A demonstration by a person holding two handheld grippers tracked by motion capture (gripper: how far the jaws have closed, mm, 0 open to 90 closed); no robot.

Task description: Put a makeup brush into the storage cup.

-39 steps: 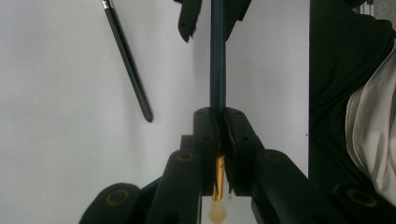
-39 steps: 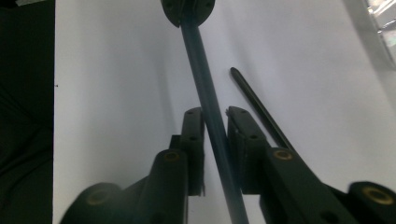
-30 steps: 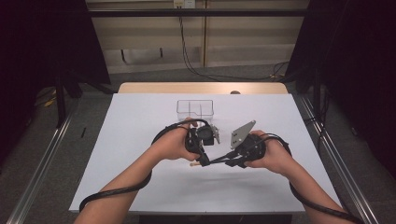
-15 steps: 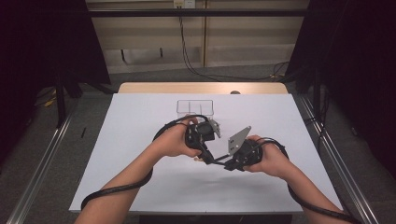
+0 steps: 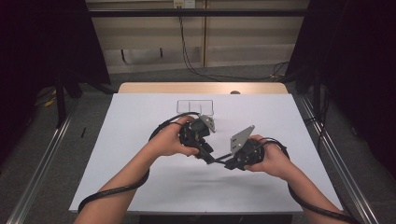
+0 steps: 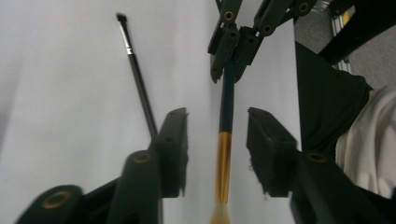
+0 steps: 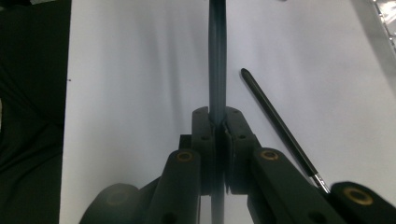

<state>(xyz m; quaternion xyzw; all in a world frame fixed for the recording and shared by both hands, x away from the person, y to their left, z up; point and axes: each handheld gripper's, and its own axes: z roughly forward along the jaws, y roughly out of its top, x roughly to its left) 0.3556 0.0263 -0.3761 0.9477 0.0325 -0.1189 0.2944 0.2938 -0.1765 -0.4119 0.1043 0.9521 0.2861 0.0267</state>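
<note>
I have the brush (image 6: 225, 140) passed between the two tools above the white table (image 5: 140, 121). My right gripper (image 7: 218, 122) is clamped on its dark handle; my left gripper (image 6: 217, 135) has just been opening, and its jaws now stand apart on either side of the gold collar without touching it. The risk I see: held at one end only, the brush may droop or twist, or my left jaws may knock it on withdrawal. Its long axis runs straight from one gripper to the other, bristles toward my left hand. A second, thinner brush (image 6: 138, 81) lies on the table beside it.
</note>
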